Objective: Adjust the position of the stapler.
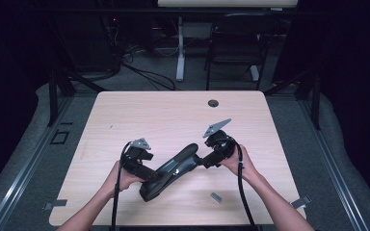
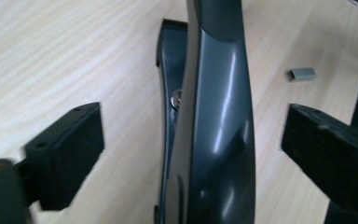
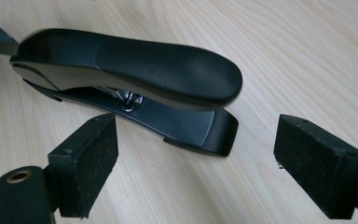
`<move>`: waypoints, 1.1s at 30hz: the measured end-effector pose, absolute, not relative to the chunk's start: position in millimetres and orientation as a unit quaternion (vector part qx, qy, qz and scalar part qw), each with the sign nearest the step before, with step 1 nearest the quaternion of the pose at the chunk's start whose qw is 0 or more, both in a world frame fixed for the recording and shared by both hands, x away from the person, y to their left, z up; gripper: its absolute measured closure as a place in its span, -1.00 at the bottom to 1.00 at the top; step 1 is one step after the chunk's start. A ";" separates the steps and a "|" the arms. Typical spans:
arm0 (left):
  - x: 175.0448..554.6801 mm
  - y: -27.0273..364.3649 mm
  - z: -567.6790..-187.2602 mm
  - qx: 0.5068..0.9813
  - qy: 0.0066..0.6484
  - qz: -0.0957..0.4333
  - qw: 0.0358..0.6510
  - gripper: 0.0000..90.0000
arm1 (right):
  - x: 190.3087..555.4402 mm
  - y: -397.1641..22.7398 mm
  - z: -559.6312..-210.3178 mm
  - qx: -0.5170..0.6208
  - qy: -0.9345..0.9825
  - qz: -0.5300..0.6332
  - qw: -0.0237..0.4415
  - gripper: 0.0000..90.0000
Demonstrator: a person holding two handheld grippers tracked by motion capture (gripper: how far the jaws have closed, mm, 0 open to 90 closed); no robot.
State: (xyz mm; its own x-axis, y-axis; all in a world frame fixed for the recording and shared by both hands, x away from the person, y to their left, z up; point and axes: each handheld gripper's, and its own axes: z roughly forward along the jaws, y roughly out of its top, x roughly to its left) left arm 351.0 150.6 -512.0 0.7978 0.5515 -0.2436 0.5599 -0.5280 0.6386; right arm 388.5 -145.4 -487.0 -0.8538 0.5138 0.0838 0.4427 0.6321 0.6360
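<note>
A black stapler (image 1: pixel 171 171) lies on the light wooden tabletop (image 1: pixel 173 115), in the lower centre of the high view; the left gripper (image 2: pixel 193 144) is at its lower-left end with fingers (image 2: pixel 67 149) apart on either side of the body; the right gripper (image 3: pixel 196 163) faces its upper-right end, fingers (image 3: pixel 86 158) apart, not touching it; a small strip of staples (image 1: pixel 216 197) lies near, lower right.

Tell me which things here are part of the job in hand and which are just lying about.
In use, likely: black stapler, left gripper straddling it with jaws open, right gripper open near its front end.

Lying about: strip of staples, table grommet, chair.
</note>
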 end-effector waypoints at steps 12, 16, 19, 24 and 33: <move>338.9 140.4 -526.4 0.900 0.295 -0.003 0.321 -0.06 | 407.0 -122.3 -494.7 0.235 0.905 0.351 0.038 -0.67; 336.4 139.0 -526.2 0.903 0.281 0.006 0.323 0.04 | 409.0 -117.2 -496.8 0.230 0.907 0.352 0.034 -0.65; 336.9 139.9 -526.3 0.904 0.277 0.005 0.327 0.04 | 407.9 -112.2 -499.4 0.221 0.910 0.349 0.029 -0.60; 338.3 141.0 -524.7 0.910 0.258 0.019 0.324 0.08 | 408.2 -114.6 -498.7 0.224 0.910 0.349 0.025 -0.51; 349.8 151.0 -524.7 0.916 0.229 0.021 0.328 0.11 | 404.3 -115.0 -496.7 0.234 0.910 0.341 0.030 -0.38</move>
